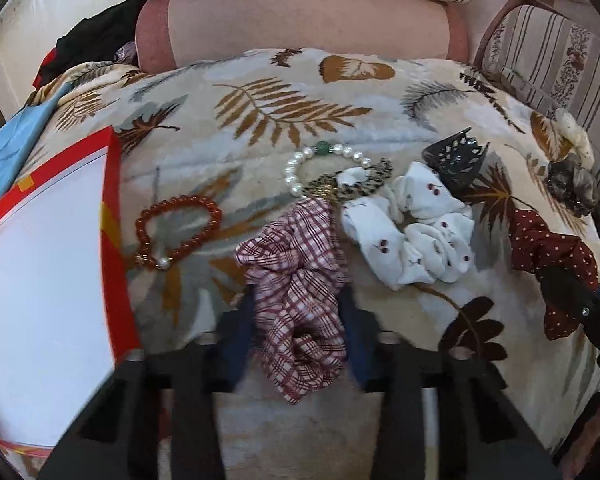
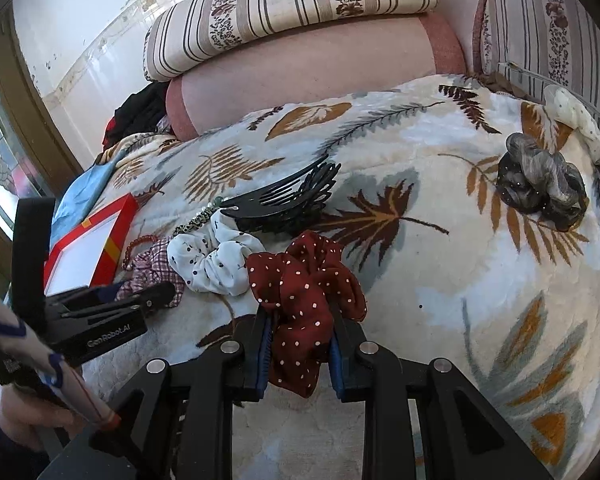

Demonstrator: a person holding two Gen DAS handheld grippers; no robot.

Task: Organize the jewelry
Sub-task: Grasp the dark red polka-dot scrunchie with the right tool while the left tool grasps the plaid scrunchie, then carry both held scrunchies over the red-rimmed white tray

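Observation:
On the leaf-print blanket (image 1: 300,92) my left gripper (image 1: 298,312) is shut on a red-and-white plaid scrunchie (image 1: 296,272). My right gripper (image 2: 300,320) is shut on a dark red polka-dot scrunchie (image 2: 304,288), also seen in the left wrist view (image 1: 548,244). Between them lies a white cherry-print scrunchie (image 1: 412,232). A red bead bracelet (image 1: 180,228) lies beside the red-rimmed white box (image 1: 40,280). A pearl bracelet with a green bead (image 1: 320,160), a leopard-print band (image 1: 352,186) and a black claw clip (image 1: 456,160) lie further back.
A grey scrunchie (image 2: 540,180) and a cream one (image 2: 580,124) lie at the blanket's right edge. Striped cushions (image 2: 292,12) and a pink bolster (image 2: 308,76) stand behind. Blue cloth (image 1: 8,152) and dark clothes (image 2: 140,116) lie far left.

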